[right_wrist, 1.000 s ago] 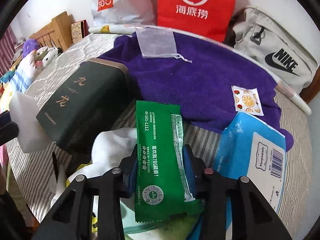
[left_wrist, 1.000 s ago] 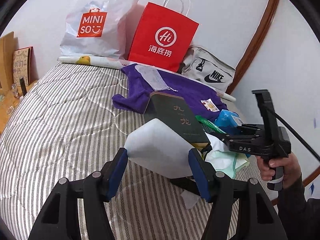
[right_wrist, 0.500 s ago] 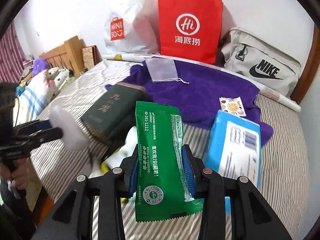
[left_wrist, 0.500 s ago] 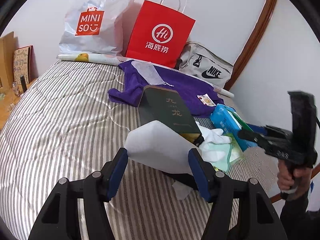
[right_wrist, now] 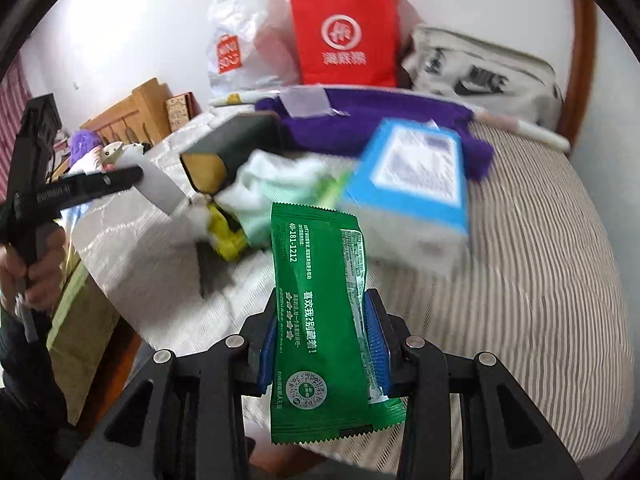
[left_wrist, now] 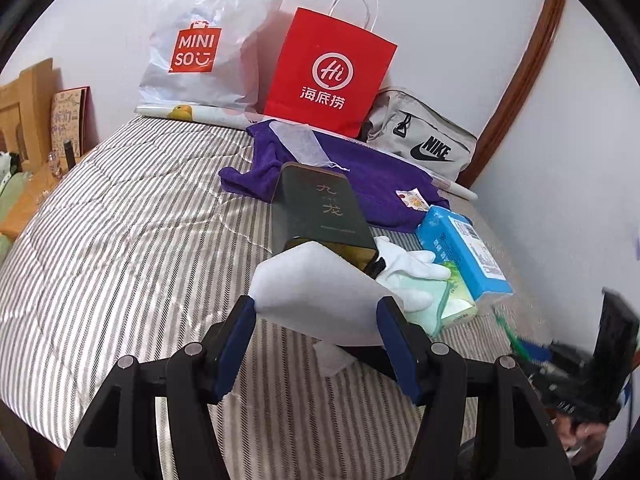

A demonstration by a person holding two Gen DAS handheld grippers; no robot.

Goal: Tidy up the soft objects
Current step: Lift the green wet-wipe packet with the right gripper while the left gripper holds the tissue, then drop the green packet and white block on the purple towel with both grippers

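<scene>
Striped bed (left_wrist: 120, 248) filled most of the view. Red paper bag (left_wrist: 332, 76) and white plastic shopping bag (left_wrist: 208, 44) stood against the white wall (left_wrist: 460, 20) at the far edge, grey sports bag (left_wrist: 424, 140) just beside the red one. Wooden headboard (right_wrist: 132, 116) at left, small card (left_wrist: 68, 120) leaning near it.

bags: 3, i.e. white plastic bag (left_wrist: 208, 40), red paper bag (left_wrist: 332, 76), grey sports bag (left_wrist: 424, 136) | purple towel (left_wrist: 376, 184): 1 | dark box (left_wrist: 320, 212): 1 | blue tissue pack (left_wrist: 460, 252): 1 | green sachet (right_wrist: 324, 312): 1 | white foam piece (left_wrist: 320, 292): 1 | grippers: 2, left gripper (left_wrist: 320, 340) and right gripper (right_wrist: 324, 340)
</scene>
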